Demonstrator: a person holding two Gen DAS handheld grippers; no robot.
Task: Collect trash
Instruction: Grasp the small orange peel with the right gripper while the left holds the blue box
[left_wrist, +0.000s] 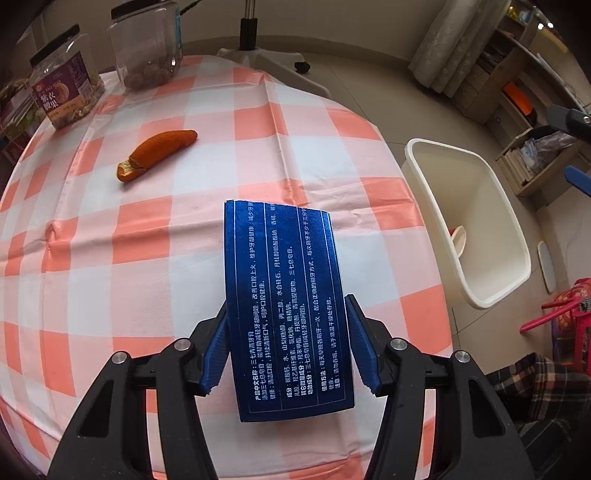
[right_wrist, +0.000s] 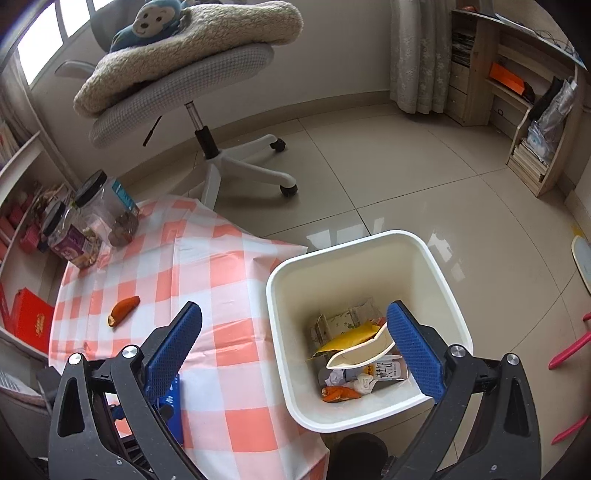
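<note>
My left gripper (left_wrist: 288, 343) is shut on a blue toothpaste box (left_wrist: 284, 295) with white print, held above the checkered table (left_wrist: 110, 258). An orange peel (left_wrist: 157, 153) lies on the table at the far left, also in the right wrist view (right_wrist: 123, 310). The white trash bin (left_wrist: 465, 221) stands on the floor right of the table. My right gripper (right_wrist: 291, 347) is open and empty above the bin (right_wrist: 436, 266), which holds several pieces of trash (right_wrist: 358, 354). The blue box shows behind the right gripper's left finger (right_wrist: 173, 406).
Two clear jars with black lids (left_wrist: 66, 81) (left_wrist: 147, 48) stand at the table's far edge. An office chair (right_wrist: 207, 92) with a blanket stands beyond the table. Shelves (right_wrist: 517, 110) line the right wall. A red box (right_wrist: 33, 325) sits left of the table.
</note>
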